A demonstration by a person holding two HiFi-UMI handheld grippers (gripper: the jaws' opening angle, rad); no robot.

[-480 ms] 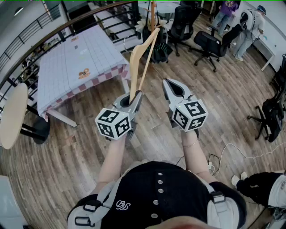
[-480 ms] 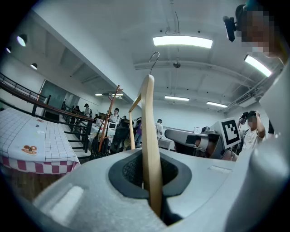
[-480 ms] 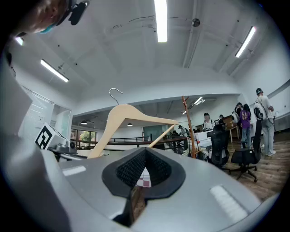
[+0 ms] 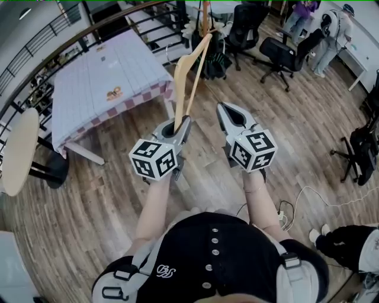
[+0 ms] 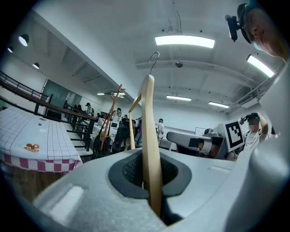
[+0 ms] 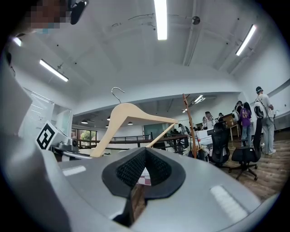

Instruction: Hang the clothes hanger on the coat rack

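A pale wooden clothes hanger (image 4: 188, 71) with a metal hook stands upright out of my left gripper (image 4: 177, 126), which is shut on its lower end. In the left gripper view the hanger (image 5: 150, 136) rises between the jaws of that gripper (image 5: 152, 190), hook at the top. My right gripper (image 4: 233, 116) hangs beside it, shut with nothing held. The right gripper view shows the hanger (image 6: 124, 112) to the left above that gripper (image 6: 143, 159). The wooden coat rack pole (image 4: 204, 18) stands ahead among office chairs; it also shows as a slanted pole (image 5: 110, 115) and a thin post (image 6: 189, 124).
A table with a checked cloth (image 4: 112, 77) stands ahead on the left, and a round wooden table (image 4: 18, 151) at far left. Black office chairs (image 4: 284, 53) and standing people (image 4: 328, 35) are ahead on the right. A railing (image 4: 71, 35) runs behind the table. Cables (image 4: 314, 195) lie on the wooden floor.
Both grippers and the hanger have shifted very slightly right and down in the head view; the grip on the hanger is the same.
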